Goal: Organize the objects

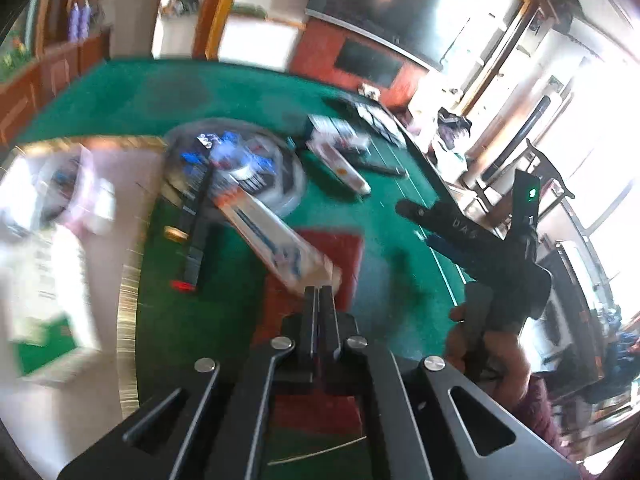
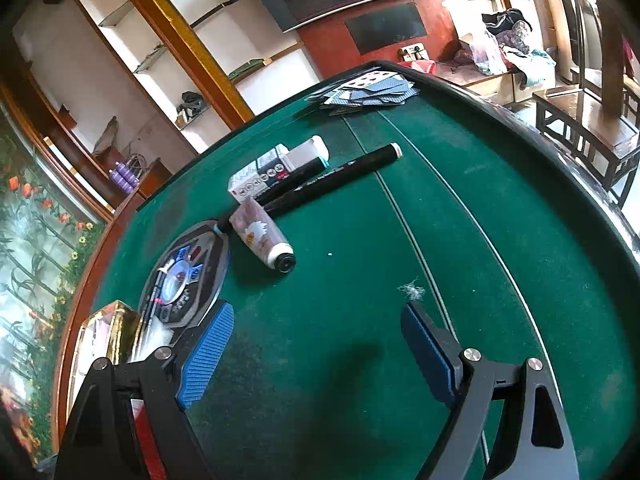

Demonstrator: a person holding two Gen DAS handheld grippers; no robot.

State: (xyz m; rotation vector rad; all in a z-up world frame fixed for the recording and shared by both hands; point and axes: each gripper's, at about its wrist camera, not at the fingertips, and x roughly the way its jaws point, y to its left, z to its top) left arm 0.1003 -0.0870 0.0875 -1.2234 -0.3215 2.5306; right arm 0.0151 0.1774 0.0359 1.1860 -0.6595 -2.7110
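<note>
In the blurred left wrist view my left gripper [image 1: 320,292] is shut. The near end of a long white box [image 1: 272,236] with blue print lies right at its tips; blur hides any contact. The box slants from a round patterned tray [image 1: 236,164] to a red flat thing [image 1: 340,248]. My right gripper [image 2: 318,312] stands open over bare green felt with nothing between its blue pads [image 2: 208,352]; it also shows as the right gripper [image 1: 418,224], held by a hand. Ahead of it lie a pink hand-cream tube [image 2: 264,236], a black marker [image 2: 332,180] and a small white box [image 2: 256,180].
A gold-rimmed tray [image 2: 108,320] holds white items beside the round tray [image 2: 188,272], where a black stick [image 1: 196,232] with a red end lies. Playing cards [image 2: 368,92] are spread at the far edge of the felt table [image 2: 460,240]. A dark wooden chair [image 2: 580,128] stands beyond the table's raised rim.
</note>
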